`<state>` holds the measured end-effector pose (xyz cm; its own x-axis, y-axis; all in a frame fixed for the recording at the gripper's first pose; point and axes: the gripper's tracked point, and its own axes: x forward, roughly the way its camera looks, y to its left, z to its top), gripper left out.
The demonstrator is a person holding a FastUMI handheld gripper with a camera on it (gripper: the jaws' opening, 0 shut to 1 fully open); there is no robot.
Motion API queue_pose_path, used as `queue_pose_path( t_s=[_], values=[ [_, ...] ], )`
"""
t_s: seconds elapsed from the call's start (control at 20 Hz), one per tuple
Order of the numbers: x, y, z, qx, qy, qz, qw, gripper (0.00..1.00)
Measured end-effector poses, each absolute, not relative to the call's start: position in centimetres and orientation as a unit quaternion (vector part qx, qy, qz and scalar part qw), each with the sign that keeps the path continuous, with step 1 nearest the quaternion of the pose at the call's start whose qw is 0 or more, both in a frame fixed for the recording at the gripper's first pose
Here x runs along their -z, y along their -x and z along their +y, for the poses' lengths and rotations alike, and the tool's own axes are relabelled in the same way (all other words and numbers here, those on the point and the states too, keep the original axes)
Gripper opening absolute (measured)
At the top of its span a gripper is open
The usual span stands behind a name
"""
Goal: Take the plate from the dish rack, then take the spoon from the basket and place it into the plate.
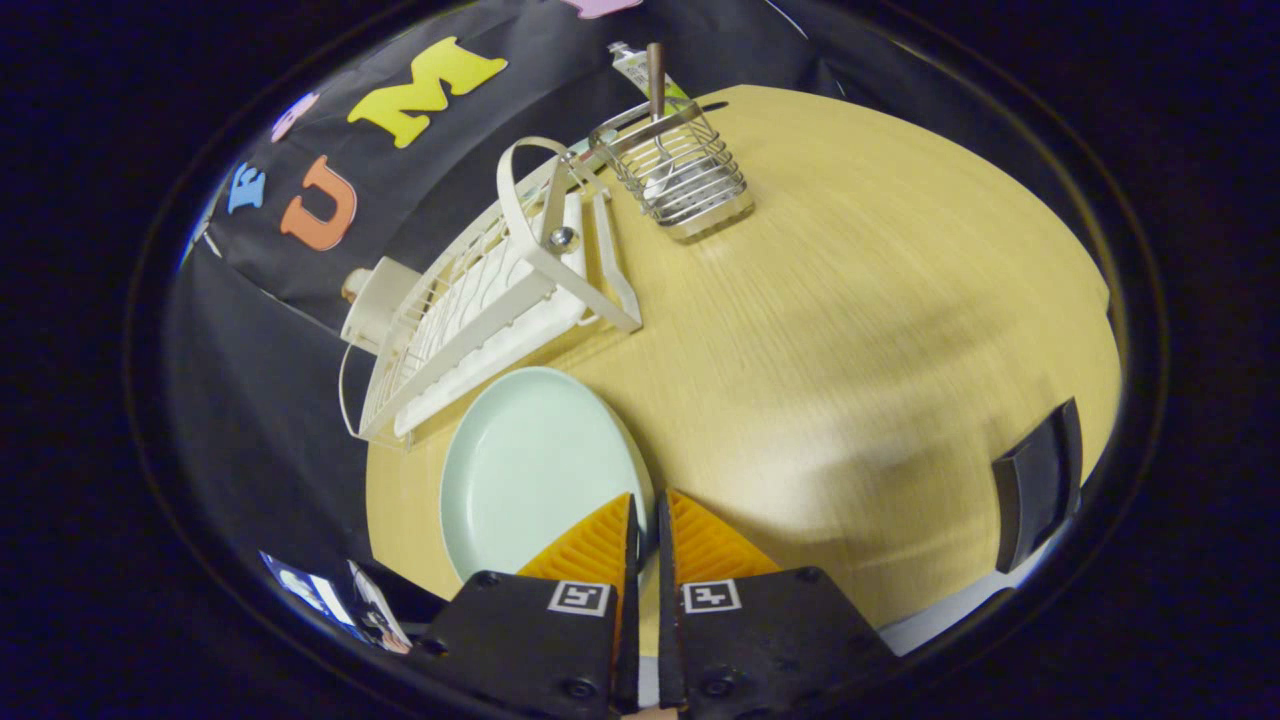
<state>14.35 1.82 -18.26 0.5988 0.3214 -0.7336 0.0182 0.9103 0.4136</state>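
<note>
**Plate gripped at its rim on the table**

On the wooden table (850,300) the white dish rack (480,300) lies by the booth's black wall. Just in front of it rests the pale green plate (530,470), flat on the wood. Beyond the rack stands the wire basket (680,180), the spoon (655,85) upright inside. The gripper (646,515) is clenched on the plate's near rim, fingers almost together.

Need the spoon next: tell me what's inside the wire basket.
In the wire basket, a spoon stands handle up, bowl low behind the wires. The basket's far side is hidden. The gripper, nearly closed, pinches the plate rim.
</note>
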Motion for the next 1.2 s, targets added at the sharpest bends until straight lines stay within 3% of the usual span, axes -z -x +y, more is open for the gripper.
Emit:
queue_pose_path(
  t_s=[0.1, 0.25, 0.35, 0.4, 0.55, 0.8, 1.2],
  values=[
    [16.9, -15.0, 1.6, -0.098, -0.192, 0.396, 0.892, 0.16],
    [16.1, -15.3, -0.2, -0.075, -0.144, 0.365, 0.917, 0.68],
    [14.9, -15.6, -0.9, -0.067, -0.107, 0.331, 0.935, 0.78],
    [14.2, -15.8, -1.1, -0.069, -0.089, 0.314, 0.943, 0.79],
    [11.8, -17.4, -3.1, -0.043, -0.038, 0.254, 0.965, 0.99],
    [6.4, -21.5, -3.2, -0.068, -0.025, 0.151, 0.986, 0.98],
    [1.8, -30.5, -5.6, -0.074, 0.043, 0.072, 0.994, 1.0]
  ],
)
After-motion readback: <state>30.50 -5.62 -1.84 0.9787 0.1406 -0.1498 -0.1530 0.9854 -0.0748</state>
